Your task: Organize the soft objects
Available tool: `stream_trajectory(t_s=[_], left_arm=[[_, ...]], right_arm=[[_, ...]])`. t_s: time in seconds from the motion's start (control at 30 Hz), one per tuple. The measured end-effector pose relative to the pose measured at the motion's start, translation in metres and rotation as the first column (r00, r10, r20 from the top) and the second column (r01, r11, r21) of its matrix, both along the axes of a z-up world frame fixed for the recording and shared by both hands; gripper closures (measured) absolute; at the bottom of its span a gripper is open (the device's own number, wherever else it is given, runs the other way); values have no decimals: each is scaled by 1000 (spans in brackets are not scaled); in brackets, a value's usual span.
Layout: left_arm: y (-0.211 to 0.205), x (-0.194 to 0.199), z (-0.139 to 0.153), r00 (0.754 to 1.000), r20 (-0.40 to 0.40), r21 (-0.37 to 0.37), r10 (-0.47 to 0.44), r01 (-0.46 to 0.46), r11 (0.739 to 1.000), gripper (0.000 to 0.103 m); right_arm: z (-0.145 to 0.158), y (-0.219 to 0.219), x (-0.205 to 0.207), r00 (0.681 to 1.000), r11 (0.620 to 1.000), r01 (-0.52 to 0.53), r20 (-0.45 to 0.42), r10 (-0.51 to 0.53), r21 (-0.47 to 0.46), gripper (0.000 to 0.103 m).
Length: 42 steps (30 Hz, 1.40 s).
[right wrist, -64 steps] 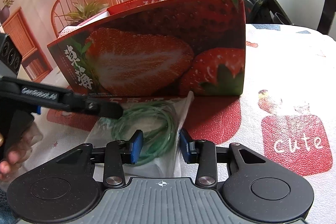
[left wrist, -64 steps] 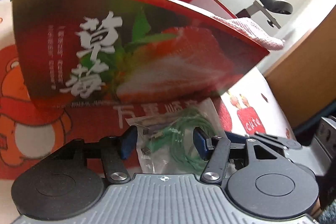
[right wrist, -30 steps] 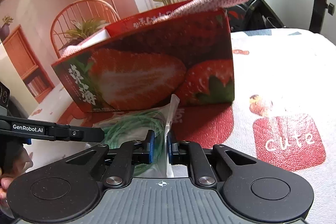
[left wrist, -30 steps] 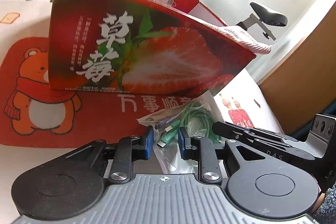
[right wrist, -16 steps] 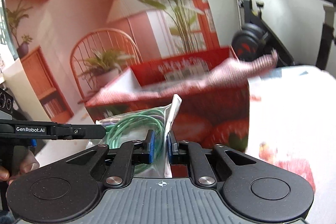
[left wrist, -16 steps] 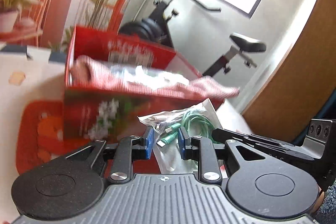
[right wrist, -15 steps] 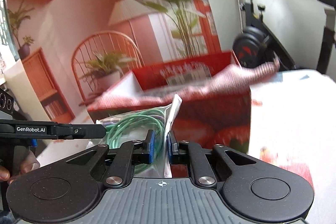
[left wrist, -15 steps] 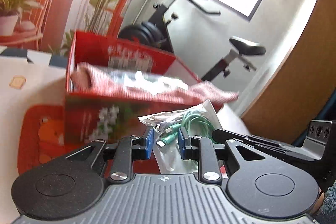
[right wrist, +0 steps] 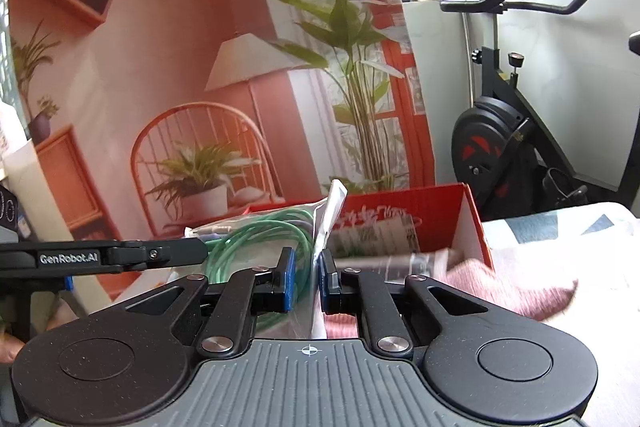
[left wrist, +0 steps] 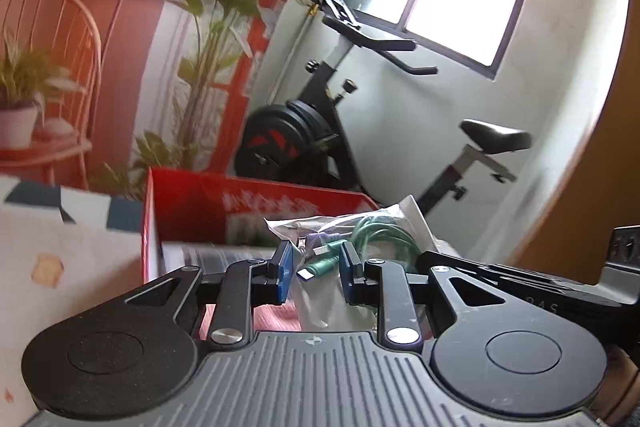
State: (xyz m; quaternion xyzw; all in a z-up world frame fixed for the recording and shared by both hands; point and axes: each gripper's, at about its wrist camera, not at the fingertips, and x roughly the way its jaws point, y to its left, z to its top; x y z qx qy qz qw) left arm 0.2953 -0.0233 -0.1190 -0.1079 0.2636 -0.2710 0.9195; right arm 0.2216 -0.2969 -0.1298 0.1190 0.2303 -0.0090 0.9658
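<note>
Step in hand, by the look of it: carry the bag (left wrist: 352,247) of cables over the red box (right wrist: 432,211) and drop it in.

How to do it well:
- Keep both grips level w/ each other; bag is limp plastic, sags between the two pinch pts, so pulling apart = tear risk, pushing together = buckles and catches the rim.
- Clear the near wall of the box before lowering. Bottom of bag hangs below both tools, not visible, so allow margin.
- Aim for free space beside the pink cloth (right wrist: 508,287), which drapes over the box's right edge and eats room there.
- Release one side first prob fine, but better both together once bag sits on the contents; otherwise swings.
- Watch the loose plugs at the left end, could snag on the rim.

Where things are:
- Left gripper (left wrist: 314,269): narrowed onto the plug end of the bag, pads squeezing plastic w/ a green plug and a silver connector between them. Pinching, not fully pressed together.
- Right gripper (right wrist: 306,277): pressed tight on the bag's sealed edge, thin film only between pads; green cable coil (right wrist: 260,239) bulges to its left.
- Bag thus spans the two tools, held in the air, just in front of and about level w/ the box's top opening; box beyond, open side up.
</note>
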Motion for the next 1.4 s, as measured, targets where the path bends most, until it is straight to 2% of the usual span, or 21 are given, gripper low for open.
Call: stream_trajectory(t_s=[0.2,0.33,0.43,0.6,0.67,0.73,0.8,0.87,0.93,1.0,1.03,1.17,1.23,1.4], left_arm=[[-8,36,-17,998,-40,39,42,-41,998,76],[-24,51,-33,995,-72,121,62,-53,991,76],[-24,54,-37,993,-91,134,68,-56,989,74],[-21,57,-35,992,-63,177,105,-92,980,68],[-19,58,-30,990,-59,180,127,-115,977,54],[-18,53,-25,992,-39,183,122,-113,977,23],[-20,47,-18,993,-3,204,119,-116,972,13],[-21,40,-12,994,27,225,108,-112,968,11],[-21,34,-7,994,36,244,103,-108,964,4],[-20,27,-5,993,47,247,108,-116,962,0],[-19,23,-3,992,53,248,114,-124,961,0],[-16,15,2,985,52,277,165,-173,945,0],[-12,9,4,982,50,285,181,-187,940,0],[-4,-7,14,977,40,302,211,-213,929,0]], right_arm=[[-27,-16,37,999,999,32,-37,-31,29,92],[-52,-14,60,989,991,59,-127,-74,-118,100],[-65,-18,68,981,991,78,-166,-96,-111,100],[-72,-18,69,980,990,71,-176,-92,-124,100],[-71,-17,69,978,988,69,-184,-94,-139,99],[-70,-15,69,976,986,74,-193,-103,-151,98],[-66,-13,66,975,983,86,-188,-116,-159,94],[-61,-11,62,976,982,96,-180,-125,-162,89],[-56,-9,58,978,981,91,-173,-121,-169,84],[-51,-9,53,977,978,90,-175,-124,-188,74],[-48,-9,50,977,977,89,-175,-124,-193,71],[-36,-14,37,976,975,104,-171,-138,-195,47],[-29,-15,29,976,973,115,-160,-148,-198,41],[-11,-13,7,981,973,121,-128,-148,-197,16]])
